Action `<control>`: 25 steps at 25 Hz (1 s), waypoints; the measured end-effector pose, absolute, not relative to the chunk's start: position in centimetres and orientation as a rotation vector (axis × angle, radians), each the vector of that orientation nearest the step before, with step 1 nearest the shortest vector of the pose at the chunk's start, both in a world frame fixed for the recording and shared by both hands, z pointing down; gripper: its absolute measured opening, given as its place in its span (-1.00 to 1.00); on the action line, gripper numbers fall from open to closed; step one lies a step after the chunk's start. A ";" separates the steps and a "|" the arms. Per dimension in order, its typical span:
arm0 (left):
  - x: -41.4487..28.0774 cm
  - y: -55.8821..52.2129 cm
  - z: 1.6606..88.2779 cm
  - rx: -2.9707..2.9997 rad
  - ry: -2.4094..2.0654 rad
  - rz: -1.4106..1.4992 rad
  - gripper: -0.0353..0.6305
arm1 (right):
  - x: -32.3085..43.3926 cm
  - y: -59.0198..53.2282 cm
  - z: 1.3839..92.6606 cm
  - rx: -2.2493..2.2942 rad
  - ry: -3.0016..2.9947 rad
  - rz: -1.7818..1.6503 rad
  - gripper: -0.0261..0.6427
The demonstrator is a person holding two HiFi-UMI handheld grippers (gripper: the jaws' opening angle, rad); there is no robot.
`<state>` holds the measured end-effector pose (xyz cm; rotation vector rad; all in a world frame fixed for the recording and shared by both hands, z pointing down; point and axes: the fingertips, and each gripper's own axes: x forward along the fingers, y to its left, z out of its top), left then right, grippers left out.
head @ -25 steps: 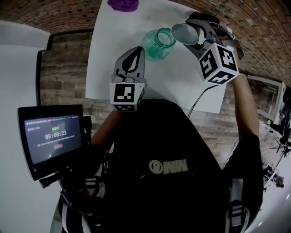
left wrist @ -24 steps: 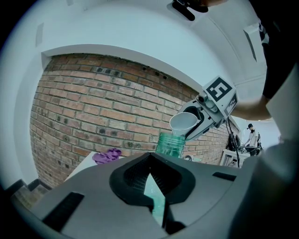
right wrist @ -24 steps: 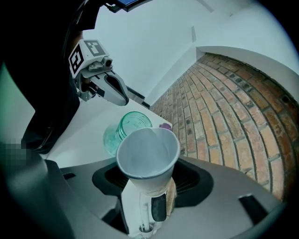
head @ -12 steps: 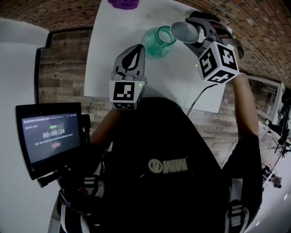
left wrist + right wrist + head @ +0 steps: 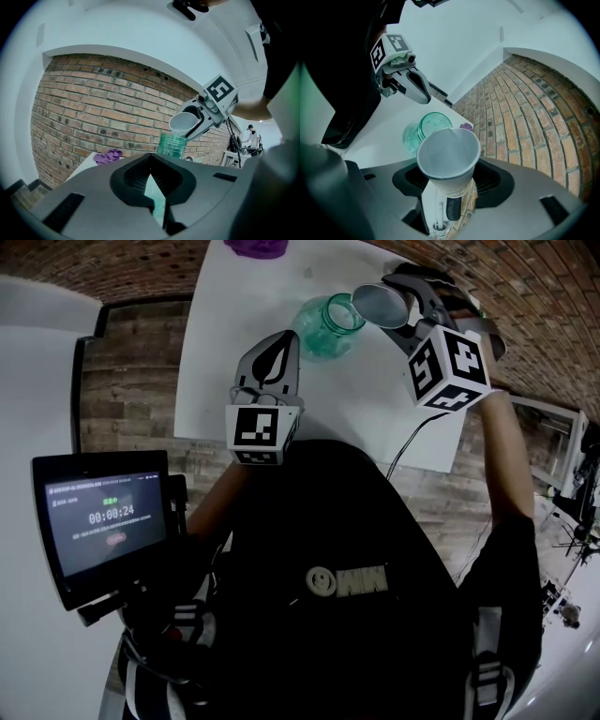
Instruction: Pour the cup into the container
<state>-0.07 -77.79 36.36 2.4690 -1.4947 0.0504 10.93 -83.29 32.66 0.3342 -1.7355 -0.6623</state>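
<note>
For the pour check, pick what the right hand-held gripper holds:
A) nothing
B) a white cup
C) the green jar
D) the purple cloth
B: the right hand-held gripper is closed on the white cup, which is tipped toward the green jar.

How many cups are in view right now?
1: the white cup, gripped in the right claw, tipped over the green jar. None visible elsewhere; others could be hidden.

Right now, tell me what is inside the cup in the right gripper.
Inside the cup only a pale inner wall shows, no contents visible; its bottom is hidden behind the near rim.
</note>
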 end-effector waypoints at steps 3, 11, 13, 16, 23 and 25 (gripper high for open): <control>-0.1 -77.8 36.5 2.473 -1.504 0.056 -0.89 | 11.0 -83.3 32.7 0.331 -1.724 -0.674 -0.13; 0.0 -77.8 36.5 2.474 -1.497 0.056 -0.89 | 11.1 -83.5 32.7 0.331 -1.710 -0.685 -0.12; 0.0 -77.8 36.5 2.473 -1.498 0.053 -0.89 | 11.1 -83.5 32.8 0.329 -1.702 -0.690 -0.13; 0.2 -77.8 36.2 2.462 -1.479 0.050 -0.89 | 11.0 -83.5 32.8 0.327 -1.698 -0.694 -0.13; 0.1 -77.9 36.3 2.474 -1.498 0.043 -0.89 | 11.1 -83.5 32.8 0.325 -1.692 -0.696 -0.12; 0.0 -77.9 36.3 2.474 -1.498 0.042 -0.89 | 11.1 -83.5 32.8 0.323 -1.688 -0.697 -0.12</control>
